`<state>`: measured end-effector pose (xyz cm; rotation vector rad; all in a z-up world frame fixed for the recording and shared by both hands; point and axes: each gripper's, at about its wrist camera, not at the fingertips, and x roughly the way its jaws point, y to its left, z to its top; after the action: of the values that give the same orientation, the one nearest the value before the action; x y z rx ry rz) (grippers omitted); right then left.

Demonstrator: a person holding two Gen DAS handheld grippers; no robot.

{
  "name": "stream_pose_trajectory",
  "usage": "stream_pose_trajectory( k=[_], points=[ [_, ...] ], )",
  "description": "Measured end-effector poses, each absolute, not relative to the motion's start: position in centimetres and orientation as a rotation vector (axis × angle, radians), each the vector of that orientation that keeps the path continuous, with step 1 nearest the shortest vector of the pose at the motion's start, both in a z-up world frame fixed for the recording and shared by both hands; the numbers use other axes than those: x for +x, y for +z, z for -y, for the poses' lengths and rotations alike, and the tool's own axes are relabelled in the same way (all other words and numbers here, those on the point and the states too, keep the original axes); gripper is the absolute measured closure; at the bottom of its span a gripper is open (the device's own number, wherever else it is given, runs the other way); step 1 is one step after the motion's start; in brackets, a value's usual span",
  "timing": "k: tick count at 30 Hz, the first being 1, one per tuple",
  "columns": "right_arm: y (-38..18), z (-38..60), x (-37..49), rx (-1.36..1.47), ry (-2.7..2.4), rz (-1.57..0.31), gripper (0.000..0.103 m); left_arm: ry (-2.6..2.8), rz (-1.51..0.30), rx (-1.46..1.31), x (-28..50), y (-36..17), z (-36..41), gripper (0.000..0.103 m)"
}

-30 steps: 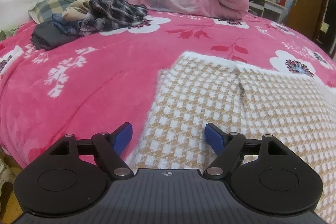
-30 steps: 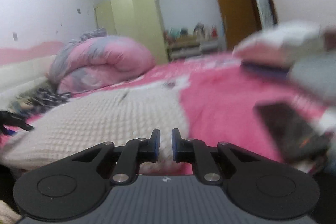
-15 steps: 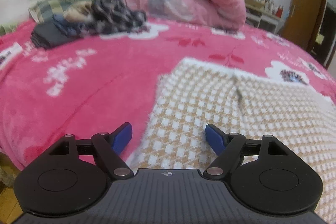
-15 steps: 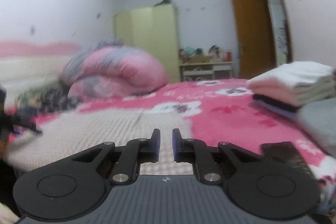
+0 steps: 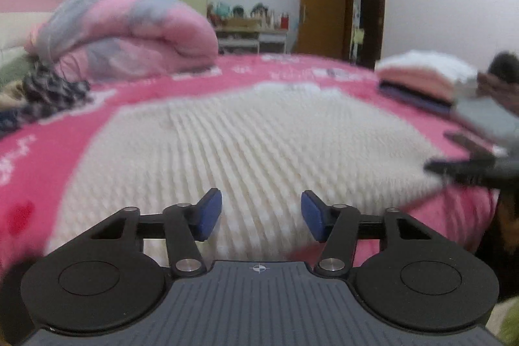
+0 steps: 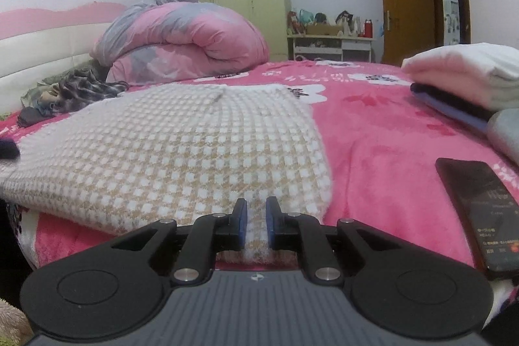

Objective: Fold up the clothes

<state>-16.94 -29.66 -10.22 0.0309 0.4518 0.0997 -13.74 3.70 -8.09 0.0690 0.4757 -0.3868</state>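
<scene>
A: Where is our sweater (image 6: 181,151)?

B: Spread flat on the pink bed (image 6: 382,132), near its front edge, left of the phone (image 6: 476,203).

A: And the right hand-held gripper (image 6: 256,224)?

B: Nearly closed, with the sweater's hem between its pads; we cannot tell if they pinch it.

A: The left hand-held gripper (image 5: 261,218)?

B: Its jaws have just been closing but stand apart over the sweater, pressing nothing.

Tan-and-white checked knit garment (image 6: 181,151), spread flat on pink bed, near edge overhanging slightly
</scene>
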Motion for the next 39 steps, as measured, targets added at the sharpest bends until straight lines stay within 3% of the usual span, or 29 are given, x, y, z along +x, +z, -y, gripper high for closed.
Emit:
stream_pose_trajectory(
  k=[9,11,13,24,28,33,37,39],
  points=[
    [-9.8,28.6,-16.6,0.000,0.068,-0.485,0.089,-0.214,-0.518,-0.142,-13.5,-10.2,-11.8,0.058],
    [-9.8,28.5,-16.5,0.012,0.059,-0.487,0.089,-0.197,-0.530,-0.210,-13.5,-10.6,-13.5,0.070],
    [-9.7,28.4,-16.4,0.012,0.055,-0.494,0.089,-0.190,-0.539,-0.265,-13.6,-10.8,-14.7,0.073],
    [-9.9,28.8,-16.3,0.022,0.069,-0.494,0.089,-0.236,-0.532,-0.559,-14.1,-11.5,-18.0,0.076],
    [-10.0,29.0,-16.3,0.036,0.078,-0.489,0.088,-0.230,-0.513,-0.621,-14.1,-11.0,-18.4,0.068],
    [-9.9,29.2,-16.3,0.093,0.104,-0.491,0.072,-0.165,-0.585,-0.576,-13.3,-9.9,-17.5,0.070],
    [-8.6,28.3,-16.1,0.039,0.093,-0.527,0.072,-0.102,-0.507,-0.432,-14.6,-6.9,-16.1,0.044],
    [-7.5,27.7,-16.2,0.011,0.104,-0.532,0.072,-0.092,-0.454,-0.345,-15.3,-5.4,-15.2,0.038]
  ],
)
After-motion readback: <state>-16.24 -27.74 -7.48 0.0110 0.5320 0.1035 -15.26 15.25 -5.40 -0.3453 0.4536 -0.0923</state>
